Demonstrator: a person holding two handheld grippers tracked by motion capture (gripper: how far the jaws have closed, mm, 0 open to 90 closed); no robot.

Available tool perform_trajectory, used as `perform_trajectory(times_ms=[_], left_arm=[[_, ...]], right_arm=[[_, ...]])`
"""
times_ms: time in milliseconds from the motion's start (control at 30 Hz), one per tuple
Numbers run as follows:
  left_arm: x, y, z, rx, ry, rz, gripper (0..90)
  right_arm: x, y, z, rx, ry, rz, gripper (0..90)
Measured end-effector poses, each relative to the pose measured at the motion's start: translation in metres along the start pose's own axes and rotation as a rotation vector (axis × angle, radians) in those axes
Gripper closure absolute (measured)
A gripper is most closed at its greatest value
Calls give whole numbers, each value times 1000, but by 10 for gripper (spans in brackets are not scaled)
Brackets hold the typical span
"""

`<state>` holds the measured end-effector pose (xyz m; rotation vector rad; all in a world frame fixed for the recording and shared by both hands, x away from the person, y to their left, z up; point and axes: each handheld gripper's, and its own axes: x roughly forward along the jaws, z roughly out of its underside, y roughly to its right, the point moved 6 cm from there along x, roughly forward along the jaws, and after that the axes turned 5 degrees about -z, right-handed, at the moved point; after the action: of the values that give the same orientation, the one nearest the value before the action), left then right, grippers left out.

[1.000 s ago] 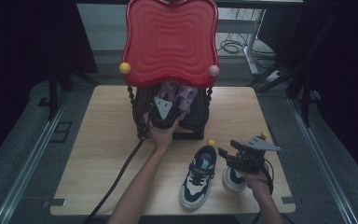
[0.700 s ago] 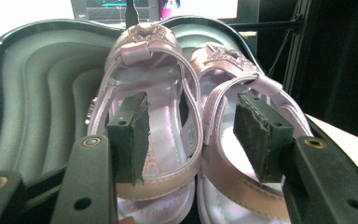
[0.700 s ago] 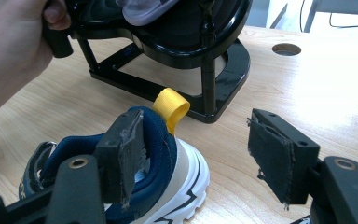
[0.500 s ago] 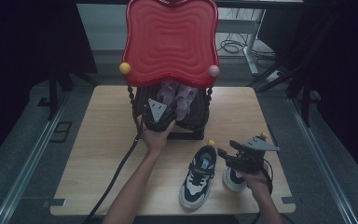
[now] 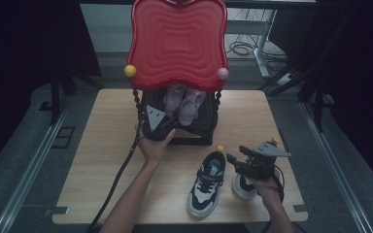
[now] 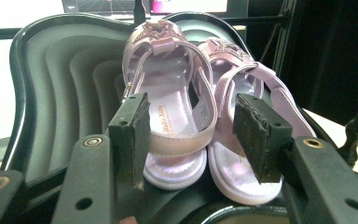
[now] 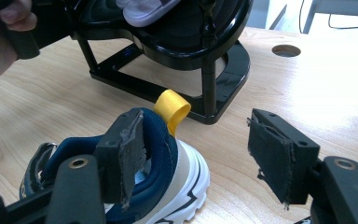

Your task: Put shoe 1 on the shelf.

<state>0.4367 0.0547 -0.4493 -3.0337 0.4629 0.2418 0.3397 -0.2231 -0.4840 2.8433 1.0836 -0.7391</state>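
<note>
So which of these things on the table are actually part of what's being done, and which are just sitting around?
In use:
- pink sandals, just let go on the black rack shelf
- left gripper, open
- sneakers
- right gripper, open by a sneaker's heel

Just there:
- red top shelf
- wooden table
- floor cables

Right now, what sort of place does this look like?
Probably a lab or workshop set up for recording, not a home: a bare wooden worktable with a round hole, cables on the floor, and metal rails beside the table.
</note>
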Motion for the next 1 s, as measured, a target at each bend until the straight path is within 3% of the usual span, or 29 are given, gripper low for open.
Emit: perform_trajectory(times_ms=[233,533,733,1000], left_arm=[[-7,-3,1,-8,-29,36,466],[-13,-6,7,13,-69,55,465],[-22,-11,17,30,-99,60,463],[-34,-20,30,25,-144,85,461]], right_arm=[[0,0,0,3,-1,1,348],[2,-1,1,1,-6,-1,348],[4,-1,1,3,-9,-3,351],[6,-1,1,13,-2,-1,373]])
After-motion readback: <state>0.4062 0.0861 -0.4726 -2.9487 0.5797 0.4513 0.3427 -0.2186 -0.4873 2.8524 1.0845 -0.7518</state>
